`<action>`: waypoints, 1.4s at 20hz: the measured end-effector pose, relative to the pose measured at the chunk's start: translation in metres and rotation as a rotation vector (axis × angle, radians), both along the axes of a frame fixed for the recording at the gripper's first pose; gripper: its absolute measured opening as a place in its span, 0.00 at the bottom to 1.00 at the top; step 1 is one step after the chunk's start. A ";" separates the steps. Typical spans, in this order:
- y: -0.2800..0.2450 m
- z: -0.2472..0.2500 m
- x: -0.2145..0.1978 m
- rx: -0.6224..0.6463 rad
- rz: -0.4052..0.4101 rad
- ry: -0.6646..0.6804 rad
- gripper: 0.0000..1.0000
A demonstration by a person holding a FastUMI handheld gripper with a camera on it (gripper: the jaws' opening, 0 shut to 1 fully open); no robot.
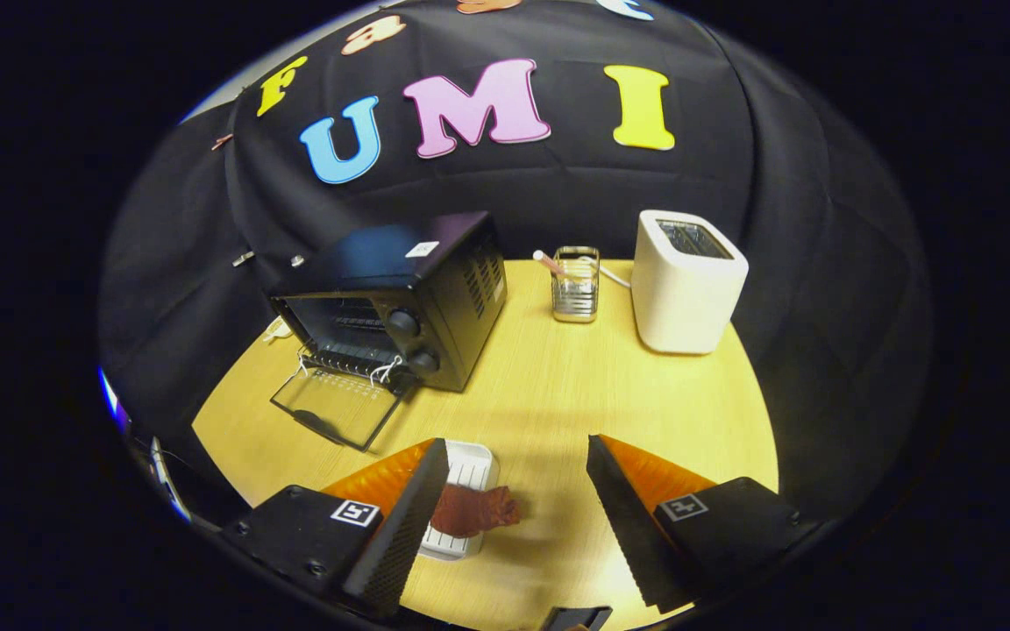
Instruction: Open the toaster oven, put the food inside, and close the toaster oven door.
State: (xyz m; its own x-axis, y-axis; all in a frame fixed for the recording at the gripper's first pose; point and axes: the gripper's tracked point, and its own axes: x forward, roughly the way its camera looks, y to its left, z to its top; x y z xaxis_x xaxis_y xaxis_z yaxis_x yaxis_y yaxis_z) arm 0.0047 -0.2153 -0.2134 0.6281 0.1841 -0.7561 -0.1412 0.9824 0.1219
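Status, gripper view. My gripper is released: fingers spread wide, nothing clamped btwn them. Food, a reddish-brown piece, lies partly on a white tray and partly on the wooden table. It sits btwn the fingers, touching or just beside the left finger; I cannot tell which. The right finger is well apart from it.

Toaster oven stands at approx. 11 o'clock from the gripper, beyond the fingers. Its door is open, folded down flat toward me, w/ white string tied at the hinge line. White toaster at 1 o'clock, far side of table. Wire rack at 12 o'clock, btwn oven and toaster, holding a pinkish stick item.
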 end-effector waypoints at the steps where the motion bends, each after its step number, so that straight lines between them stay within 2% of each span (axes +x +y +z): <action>1: -0.001 -0.007 -0.004 0.029 -0.005 0.026 0.99; 9: 0.011 -0.065 -0.025 0.260 -0.114 0.252 0.96; 11: 0.015 -0.068 -0.025 0.320 -0.156 0.291 0.72; 12: 0.017 -0.069 -0.027 0.341 -0.175 0.312 0.69; 14: 0.019 -0.075 -0.026 0.359 -0.202 0.346 0.39; 16: 0.022 -0.075 -0.025 0.380 -0.203 0.367 0.27; 17: 0.020 -0.072 -0.025 0.389 -0.210 0.367 0.27; 21: 0.027 -0.064 -0.025 0.409 -0.211 0.370 0.16; 25: 0.035 -0.051 -0.031 0.364 -0.154 0.353 0.15; 28: 0.039 -0.031 -0.026 0.347 -0.171 0.309 0.15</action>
